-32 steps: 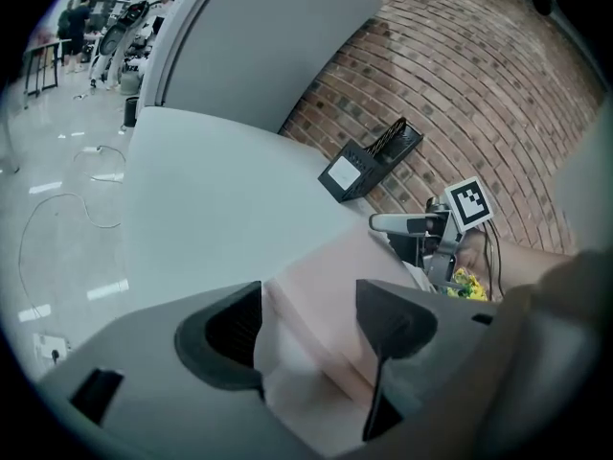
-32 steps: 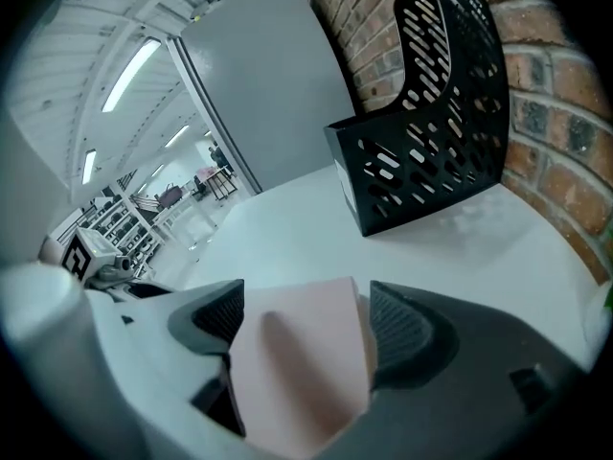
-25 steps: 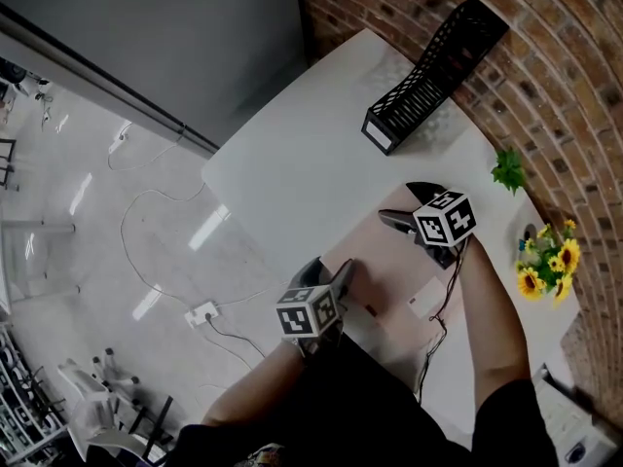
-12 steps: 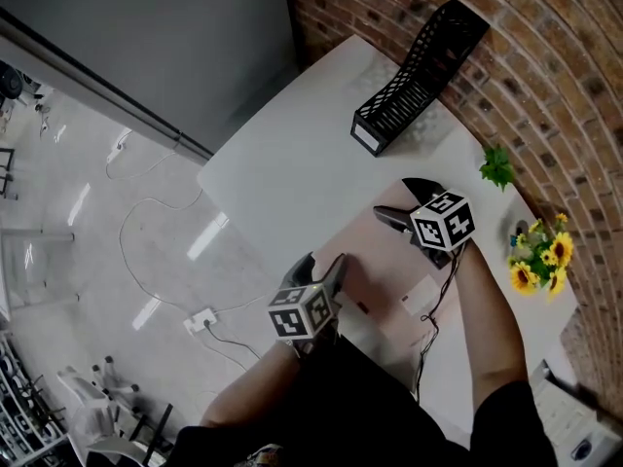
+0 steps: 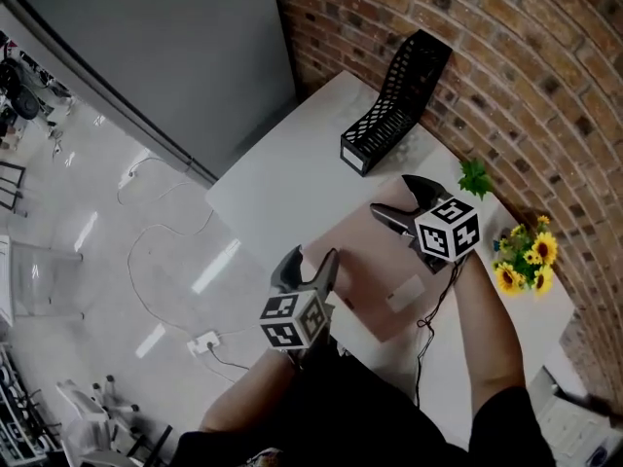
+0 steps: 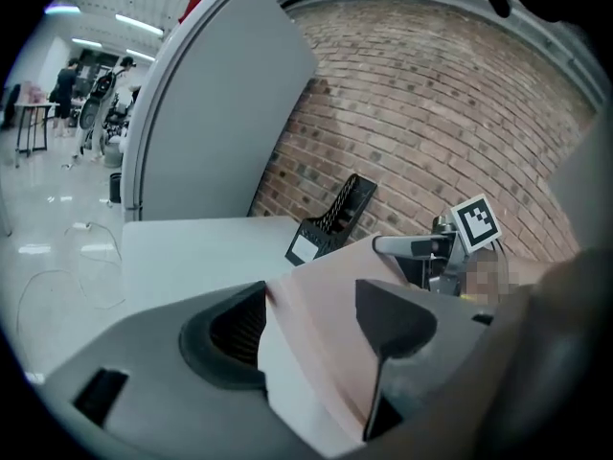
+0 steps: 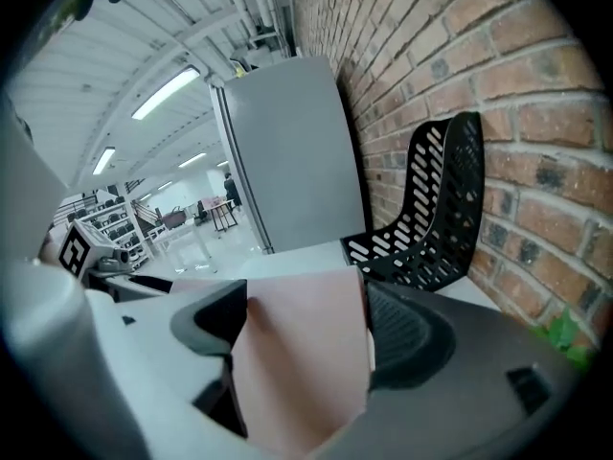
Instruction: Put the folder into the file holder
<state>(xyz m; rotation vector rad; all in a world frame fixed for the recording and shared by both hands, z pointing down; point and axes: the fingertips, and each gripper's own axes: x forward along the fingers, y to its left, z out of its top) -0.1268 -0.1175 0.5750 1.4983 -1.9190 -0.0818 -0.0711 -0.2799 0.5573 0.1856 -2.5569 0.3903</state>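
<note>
A pink folder (image 5: 370, 261) with a white label is held over the white table (image 5: 282, 178) between both grippers. My left gripper (image 5: 311, 258) is shut on its near left edge, and the sheet runs between those jaws in the left gripper view (image 6: 326, 324). My right gripper (image 5: 392, 197) is shut on the far edge, with the folder (image 7: 302, 362) pinched between its pads. The black mesh file holder (image 5: 394, 100) stands empty against the brick wall, just beyond the right gripper. It also shows in the gripper views (image 6: 335, 220) (image 7: 441, 209).
A sunflower bunch (image 5: 521, 261) and a small green plant (image 5: 475, 176) stand at the table's right side by the brick wall (image 5: 506, 56). A grey panel (image 5: 175, 47) rises behind the table. On the floor to the left lies a power strip (image 5: 204, 341) with cables.
Both grippers have shifted a little toward the file holder with the folder. The folder's left edge has risen off the table with the left gripper.
</note>
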